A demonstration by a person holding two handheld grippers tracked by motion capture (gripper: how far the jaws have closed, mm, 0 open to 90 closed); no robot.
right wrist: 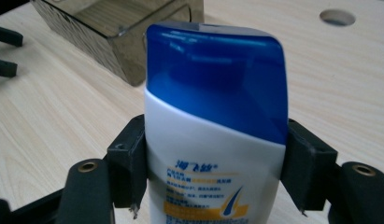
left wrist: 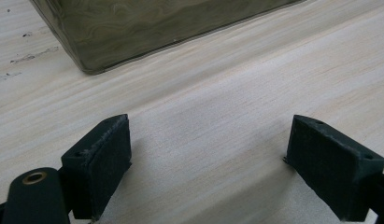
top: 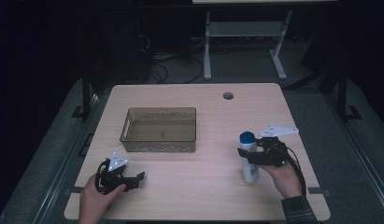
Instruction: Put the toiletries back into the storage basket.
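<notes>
Your right gripper (top: 248, 156) pinches a white bottle (top: 249, 161) with a blue cap (top: 247, 137). In the right gripper view the two black jaws press on both sides of the bottle (right wrist: 213, 158), just under the blue cap (right wrist: 217, 79). The bottle stands upright near the right edge of the desk (top: 203, 186), toward the side where you sit. From the high view you cannot tell if its bottom touches the wood or hangs just above it. Your right hand (top: 285, 177) comes in from the near right corner of the desk. Your left gripper (top: 136, 179) sits low by the near left corner of the desk, with your left hand (top: 94, 200) around it. Its jaws are spread wide, and in the left gripper view there is bare wood between them. A see-through brown bin (top: 159, 129) sits in the middle of the desk, a bit to the left. The bin is well apart from the bottle. In the left gripper view a corner of the bin (left wrist: 133, 28) shows just ahead of the spread jaws, not touching them. A small round hole (top: 228, 95) is in the desk near the far edge.
</notes>
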